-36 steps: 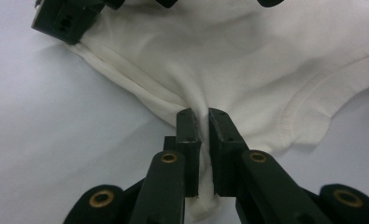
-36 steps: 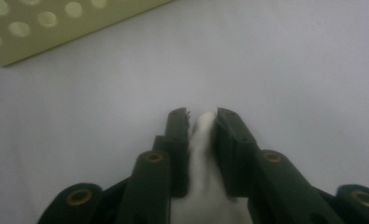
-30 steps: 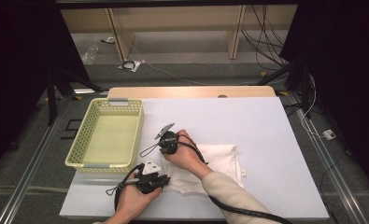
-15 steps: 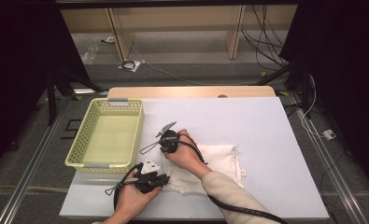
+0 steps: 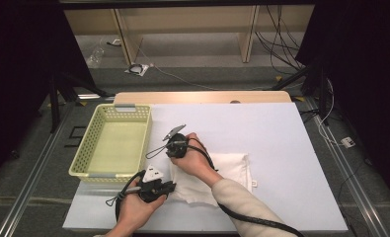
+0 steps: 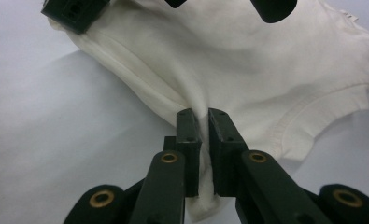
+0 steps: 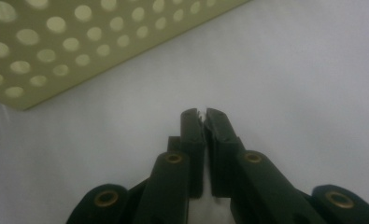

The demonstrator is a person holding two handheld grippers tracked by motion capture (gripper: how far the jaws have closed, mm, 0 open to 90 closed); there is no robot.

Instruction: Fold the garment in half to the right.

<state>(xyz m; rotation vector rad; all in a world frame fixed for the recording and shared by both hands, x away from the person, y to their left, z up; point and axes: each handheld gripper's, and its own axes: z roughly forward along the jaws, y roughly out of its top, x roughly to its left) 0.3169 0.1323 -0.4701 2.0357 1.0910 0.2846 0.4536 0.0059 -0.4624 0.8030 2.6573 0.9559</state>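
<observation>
Here, the left gripper (image 6: 200, 122) has its jaws pinched almost together on a fold of the white T-shirt (image 6: 247, 60), a ridge of cloth rising between the pads and more hanging below them. The right gripper (image 7: 202, 116) is nearly closed as well; a sliver of white shows at its tips and a little more lower down between the jaws, so it seems to have a thin edge of the same garment, though the cloth is too small there to be sure.

Outward from the jaws, the T-shirt lies on the white table (image 5: 281, 128), folded into a rough rectangle right of centre near the front edge, with its left end lifted and bunched where both grippers meet it. In the left gripper view a hemmed, curved edge, probably a sleeve or neck opening, lies flat at the right. The fabric is soft, thin and creased.

As I judge it, the folding is mostly done and the two grips are now taken. What is left is carrying the bundle across. The yellow-green perforated basket (image 5: 86, 158) stands just left of the grippers and holds nothing yet.
</observation>
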